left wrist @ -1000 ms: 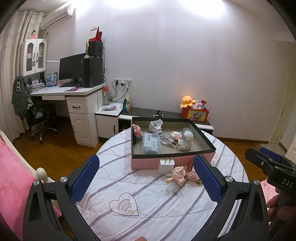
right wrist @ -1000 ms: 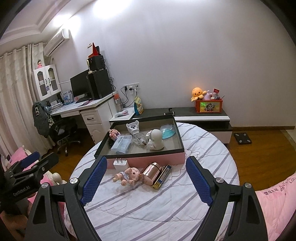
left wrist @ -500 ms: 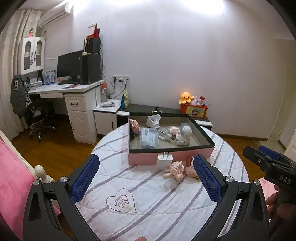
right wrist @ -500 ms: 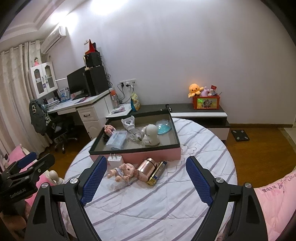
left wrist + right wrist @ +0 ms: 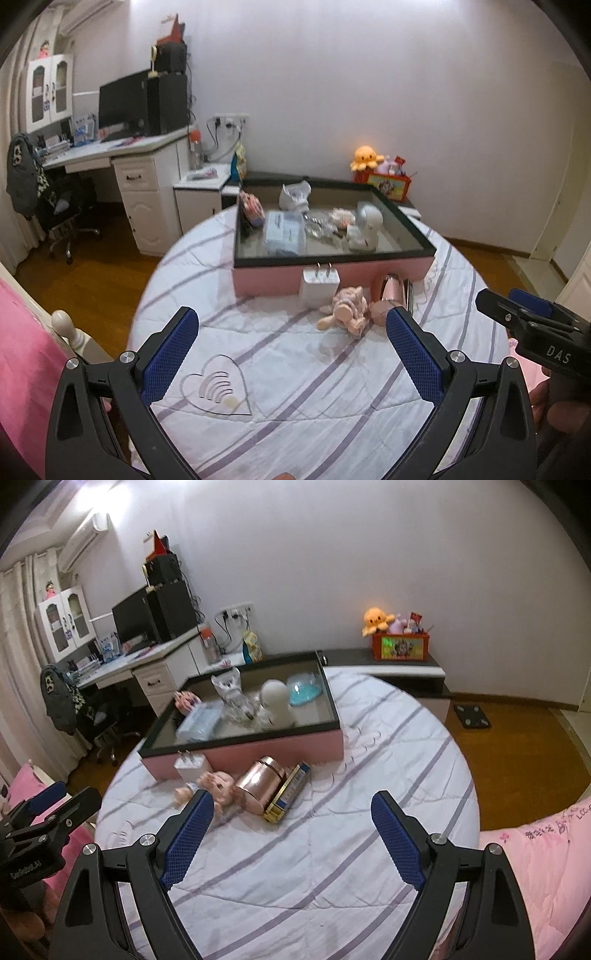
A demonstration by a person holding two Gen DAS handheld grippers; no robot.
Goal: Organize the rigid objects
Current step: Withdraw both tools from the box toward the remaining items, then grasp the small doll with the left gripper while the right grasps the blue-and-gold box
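A pink box with a black rim point(image 5: 406, 265) point(image 5: 258, 751) sits at the far side of a round table and holds several small items. In front of it lie a white plug charger point(image 5: 320, 286) point(image 5: 192, 767), a small pink doll point(image 5: 345, 309) point(image 5: 218, 784), a rose-gold tin point(image 5: 260, 784) point(image 5: 388, 295) and a slim blue and gold box point(image 5: 290, 792). My left gripper point(image 5: 291, 326) hovers open over the near table, short of the doll. My right gripper point(image 5: 291, 810) is open too, just short of the tin and slim box. Neither holds anything.
The table wears a white cloth with purple stripes point(image 5: 295, 387) point(image 5: 351, 849). Pink bedding point(image 5: 546, 878) lies at the right, more pink bedding point(image 5: 22, 369) at the left. A white desk with a monitor point(image 5: 140, 162) and a low cabinet point(image 5: 406, 668) stand by the far wall.
Both grippers have sunk and tilted further down toward the table, and the box and loose items look closer. Both pairs of jaws stay just as wide.
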